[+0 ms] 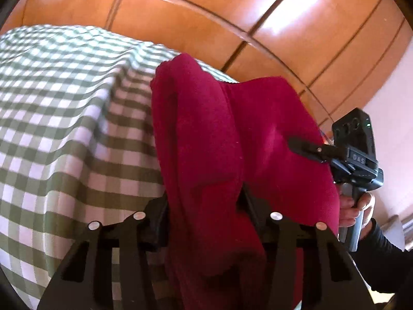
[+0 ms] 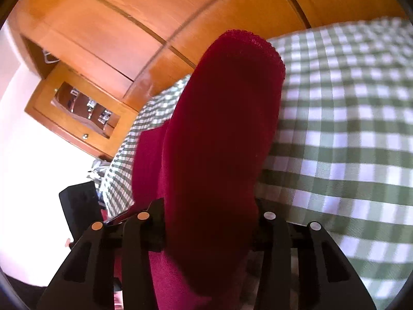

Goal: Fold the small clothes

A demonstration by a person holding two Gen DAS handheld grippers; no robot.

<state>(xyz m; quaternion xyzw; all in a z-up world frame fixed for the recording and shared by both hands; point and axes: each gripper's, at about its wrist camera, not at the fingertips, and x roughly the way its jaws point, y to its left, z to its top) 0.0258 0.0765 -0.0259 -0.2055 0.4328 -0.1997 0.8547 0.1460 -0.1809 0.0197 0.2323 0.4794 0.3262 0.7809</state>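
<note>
Both grippers' fingers (image 1: 160, 211) clamped shut.

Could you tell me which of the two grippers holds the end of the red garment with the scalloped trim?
The right gripper: the scalloped edge of the red garment shows above it, while the left gripper grips a plain fold.

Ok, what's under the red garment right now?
The green checked cloth lies beneath the red garment. The cloth directly below it and both grippers' fingers are covered.

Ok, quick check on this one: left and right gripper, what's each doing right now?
Left gripper: shut on the red garment.
Right gripper: shut on the red garment too, above the checked cloth.
</note>
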